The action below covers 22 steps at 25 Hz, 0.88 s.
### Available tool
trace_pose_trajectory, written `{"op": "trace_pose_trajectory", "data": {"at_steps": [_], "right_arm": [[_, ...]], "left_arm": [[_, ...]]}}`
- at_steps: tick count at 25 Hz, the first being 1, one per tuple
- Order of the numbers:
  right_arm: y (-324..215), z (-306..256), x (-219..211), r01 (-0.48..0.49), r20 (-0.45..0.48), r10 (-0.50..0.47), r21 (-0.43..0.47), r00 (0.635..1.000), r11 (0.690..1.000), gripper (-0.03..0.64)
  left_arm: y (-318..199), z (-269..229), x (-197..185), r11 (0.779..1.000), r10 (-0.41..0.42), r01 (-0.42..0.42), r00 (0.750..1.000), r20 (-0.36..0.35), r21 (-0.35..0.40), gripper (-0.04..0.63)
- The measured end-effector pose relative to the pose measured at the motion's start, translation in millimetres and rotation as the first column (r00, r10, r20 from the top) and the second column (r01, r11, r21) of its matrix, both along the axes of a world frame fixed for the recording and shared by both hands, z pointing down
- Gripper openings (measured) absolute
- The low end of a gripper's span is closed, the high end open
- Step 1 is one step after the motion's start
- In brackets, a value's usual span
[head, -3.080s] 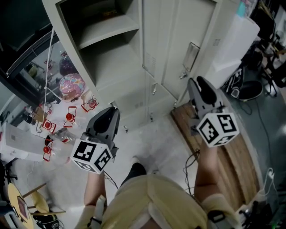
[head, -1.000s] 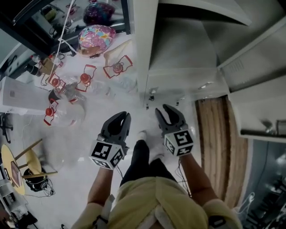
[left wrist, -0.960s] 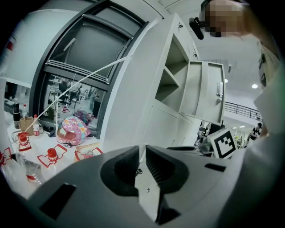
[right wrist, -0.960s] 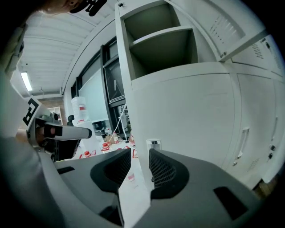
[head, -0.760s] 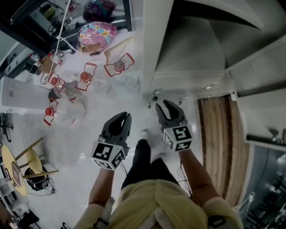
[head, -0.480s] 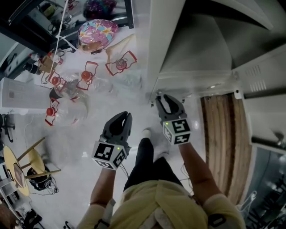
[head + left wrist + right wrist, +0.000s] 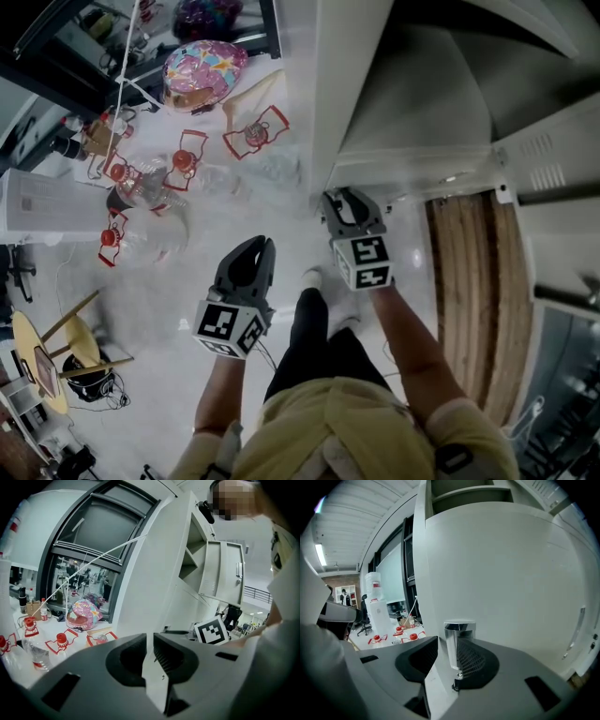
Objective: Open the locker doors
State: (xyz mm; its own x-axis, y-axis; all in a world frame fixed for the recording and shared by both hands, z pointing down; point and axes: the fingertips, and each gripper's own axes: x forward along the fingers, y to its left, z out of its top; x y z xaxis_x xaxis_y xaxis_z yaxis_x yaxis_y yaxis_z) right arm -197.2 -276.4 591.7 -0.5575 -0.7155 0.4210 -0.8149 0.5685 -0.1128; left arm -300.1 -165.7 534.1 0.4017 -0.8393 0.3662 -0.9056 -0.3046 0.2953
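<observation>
A pale grey locker [image 7: 403,159] stands just ahead of me, its upper compartment open with a bare shelf [image 7: 412,84]. My right gripper [image 7: 345,195] reaches the closed lower door [image 7: 511,573]. In the right gripper view a chrome handle [image 7: 458,641] stands between the open jaws of the right gripper [image 7: 447,653], close against the right-hand one. My left gripper [image 7: 255,246] hangs lower and to the left, over the floor, away from the locker. In its own view the left gripper [image 7: 150,644] has its jaws almost together and holds nothing.
Several clear bottles with red caps [image 7: 141,187] and a colourful round helmet [image 7: 204,64] lie on the floor to the left. A white container [image 7: 47,202] stands at the far left. A wooden board [image 7: 469,281] lies right of the locker. A swung-out door [image 7: 553,159] sticks out at right.
I have come close to the locker and look steeply down. The right gripper has moved forward until the door handle sits between its jaws. The left gripper has barely shifted.
</observation>
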Motion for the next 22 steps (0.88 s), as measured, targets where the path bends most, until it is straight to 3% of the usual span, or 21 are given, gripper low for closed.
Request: {"op": "trace_pose_trajectory", "data": {"at_steps": [22], "right_arm": [[38, -1, 11, 0.006, -0.009, -0.006, -0.009, 1.0, 1.0, 0.121]], "left_arm": [[18, -10, 22, 0.999, 0.046, -0.046, 0.999, 0.005, 0.008, 0.026]]}}
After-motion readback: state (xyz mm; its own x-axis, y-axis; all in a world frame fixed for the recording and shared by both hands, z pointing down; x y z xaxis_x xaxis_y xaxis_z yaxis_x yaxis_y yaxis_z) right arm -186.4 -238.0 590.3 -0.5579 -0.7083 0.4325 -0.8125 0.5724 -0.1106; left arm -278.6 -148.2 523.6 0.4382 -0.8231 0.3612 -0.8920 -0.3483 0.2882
